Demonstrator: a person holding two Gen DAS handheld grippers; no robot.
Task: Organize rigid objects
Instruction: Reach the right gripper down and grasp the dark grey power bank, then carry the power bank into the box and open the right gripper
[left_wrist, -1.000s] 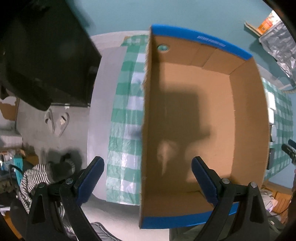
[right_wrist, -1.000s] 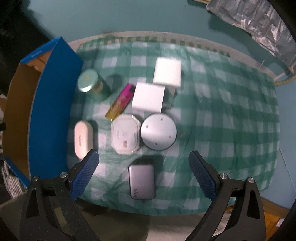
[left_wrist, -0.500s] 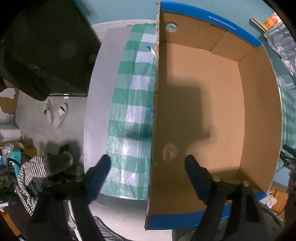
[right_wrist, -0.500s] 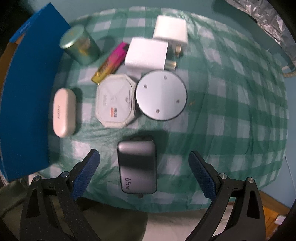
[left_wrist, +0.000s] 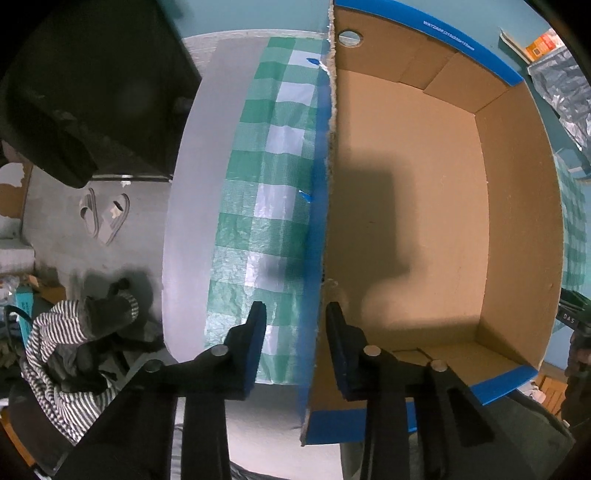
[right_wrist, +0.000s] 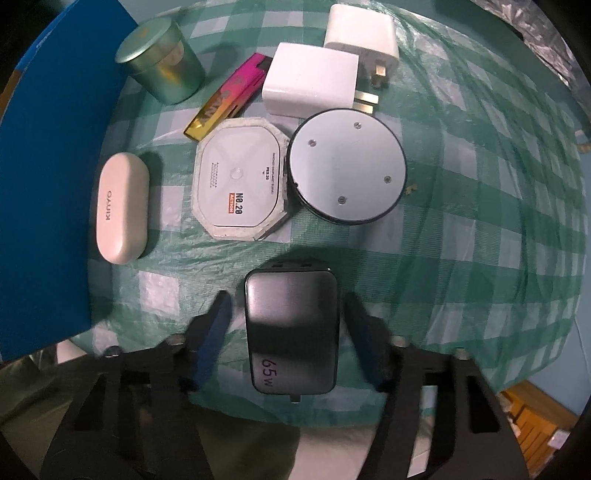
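Note:
An open cardboard box (left_wrist: 406, 177) with blue outer sides stands empty on the checked cloth. My left gripper (left_wrist: 295, 325) points down over its left wall (left_wrist: 327, 184). The jaws are closing with that wall between them; the inner finger is at the cardboard, the outer one still apart. In the right wrist view a dark charger marked 65W (right_wrist: 291, 332) lies flat between the fingers of my right gripper (right_wrist: 288, 325). Those jaws are closing too, with narrow gaps left on both sides.
Beyond the charger lie a white oval case (right_wrist: 122, 206), an octagonal white case (right_wrist: 240, 181), a round grey disc (right_wrist: 347, 166), a pink-yellow bar (right_wrist: 229, 103), a green tin (right_wrist: 162, 62) and two white plug adapters (right_wrist: 310, 81). The box's blue side (right_wrist: 48, 184) rises at left.
Both pairs of jaws have narrowed from wide. The right gripper has come down over the dark charger. The left gripper now straddles the box's left wall.

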